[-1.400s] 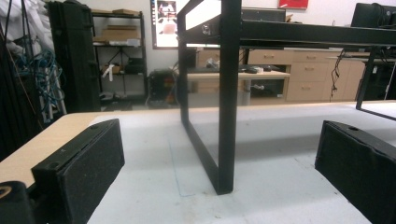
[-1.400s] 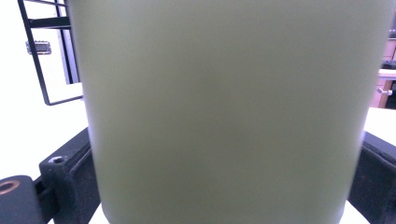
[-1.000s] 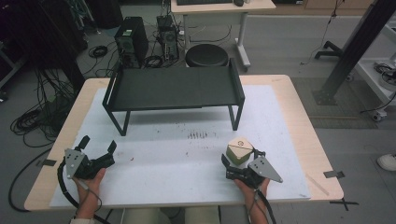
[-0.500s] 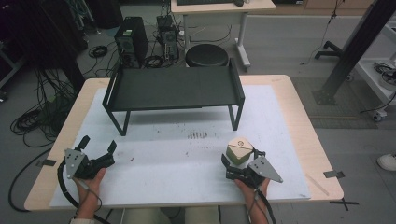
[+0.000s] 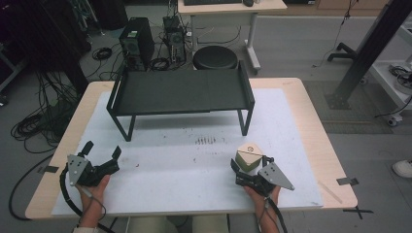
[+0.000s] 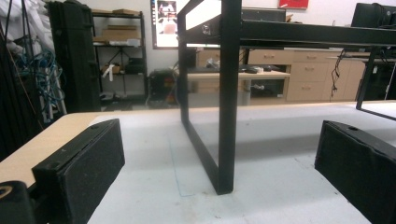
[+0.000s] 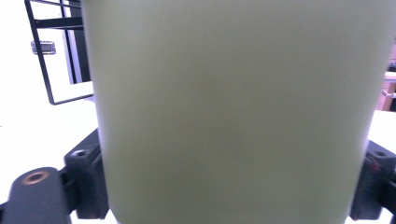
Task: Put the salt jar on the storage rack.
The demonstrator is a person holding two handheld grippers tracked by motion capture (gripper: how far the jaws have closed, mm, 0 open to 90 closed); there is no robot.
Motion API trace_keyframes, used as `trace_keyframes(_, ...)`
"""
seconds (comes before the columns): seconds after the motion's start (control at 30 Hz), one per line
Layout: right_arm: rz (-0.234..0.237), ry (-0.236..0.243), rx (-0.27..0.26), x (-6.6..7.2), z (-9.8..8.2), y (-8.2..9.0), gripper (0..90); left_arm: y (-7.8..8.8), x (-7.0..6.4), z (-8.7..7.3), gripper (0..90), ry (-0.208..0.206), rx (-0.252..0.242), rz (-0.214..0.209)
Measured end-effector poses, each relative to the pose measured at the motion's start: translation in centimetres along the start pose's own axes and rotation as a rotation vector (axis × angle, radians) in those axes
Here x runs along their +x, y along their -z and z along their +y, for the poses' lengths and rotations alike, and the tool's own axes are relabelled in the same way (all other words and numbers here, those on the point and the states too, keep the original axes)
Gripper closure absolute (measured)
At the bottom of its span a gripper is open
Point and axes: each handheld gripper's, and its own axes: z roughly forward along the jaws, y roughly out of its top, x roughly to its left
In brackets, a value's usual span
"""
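Note:
A small olive-green box (image 5: 249, 158) with a beige top stands on the white mat near the table's front right. My right gripper (image 5: 250, 165) lies behind it with a jaw on each side. Its jaws have just been closing on the box. In the right gripper view the box (image 7: 233, 102) spans the whole gap and both pads touch its sides, so the right gripper (image 7: 229, 172) is shut on it. At the front left my left gripper (image 5: 103, 149) rests on the mat, open and with nothing in it. The left gripper (image 6: 222, 144) points at a leg of the black stand (image 6: 229, 116).
A low black metal stand (image 5: 180, 92) on four legs takes up the back half of the white mat (image 5: 194, 160). A stool, a computer tower and cables sit on the floor beyond the table. Bare mat lies between the two grippers.
Both hands and the box stay where they were. Any narrowing of the right jaws round the box is too small to make out from above.

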Motion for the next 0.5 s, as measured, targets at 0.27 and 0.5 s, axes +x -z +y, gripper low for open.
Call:
trace_keyframes(0.27,-0.011,0.019,0.013,0.21,0.04,-0.07,30.0,-0.01,0.00,0.00,1.9,0.001,0.000,0.000)
trace_keyframes(0.5,-0.009,0.016,0.014,0.20,0.04,-0.07,30.0,-0.02,-0.01,0.00,2.1,0.001,0.000,0.000)
